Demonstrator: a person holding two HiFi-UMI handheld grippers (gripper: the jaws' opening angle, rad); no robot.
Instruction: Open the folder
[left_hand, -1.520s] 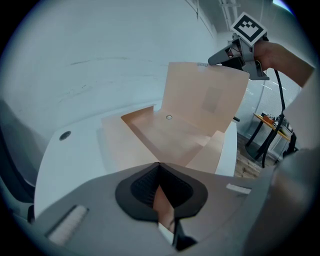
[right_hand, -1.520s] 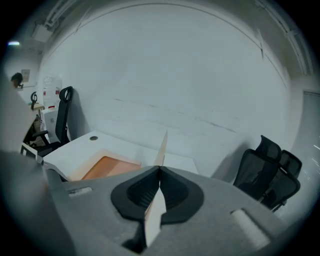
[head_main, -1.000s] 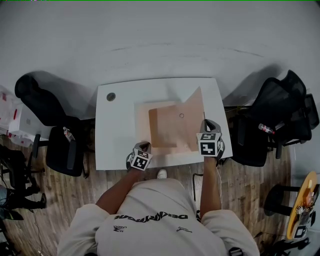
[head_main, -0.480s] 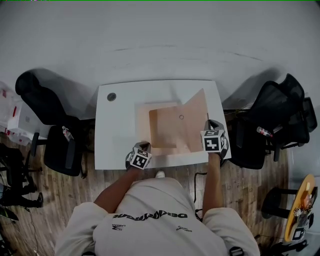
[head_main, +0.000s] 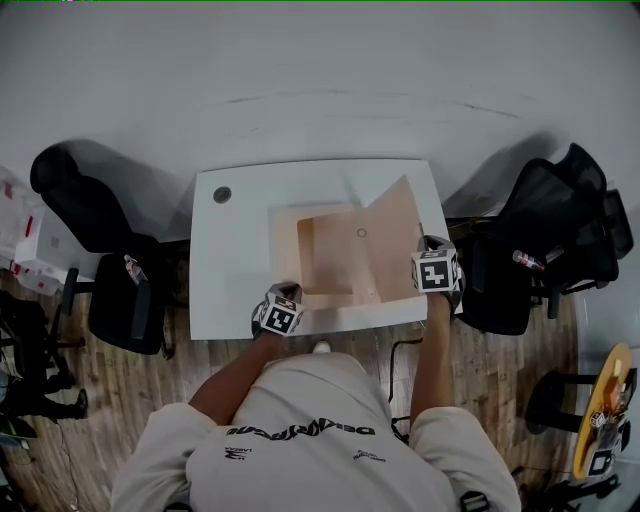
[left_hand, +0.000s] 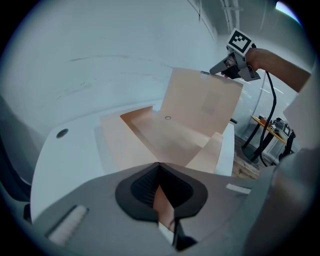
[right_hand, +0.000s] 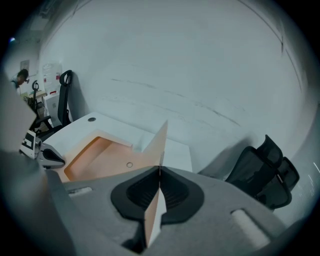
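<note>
A tan paper folder (head_main: 335, 265) lies on the white table (head_main: 230, 260), its upper cover (head_main: 392, 240) raised and swung toward the right. My right gripper (head_main: 432, 262) is shut on the edge of that cover (right_hand: 155, 200), held above the table's right side; the cover (left_hand: 205, 102) stands nearly upright in the left gripper view. My left gripper (head_main: 283, 305) is shut on the folder's lower sheet (left_hand: 165, 205) at the near edge. Inside, a small ring-shaped mark (head_main: 361, 233) shows on the lower sheet.
A round grommet hole (head_main: 222, 194) sits in the table's far left corner. Black office chairs stand at the left (head_main: 95, 250) and right (head_main: 560, 230) of the table. A cable (head_main: 395, 360) hangs at the near right. Wooden floor lies below.
My right gripper has carried the cover farther right and a little away from me, opening the folder wider. The left gripper has stayed in place.
</note>
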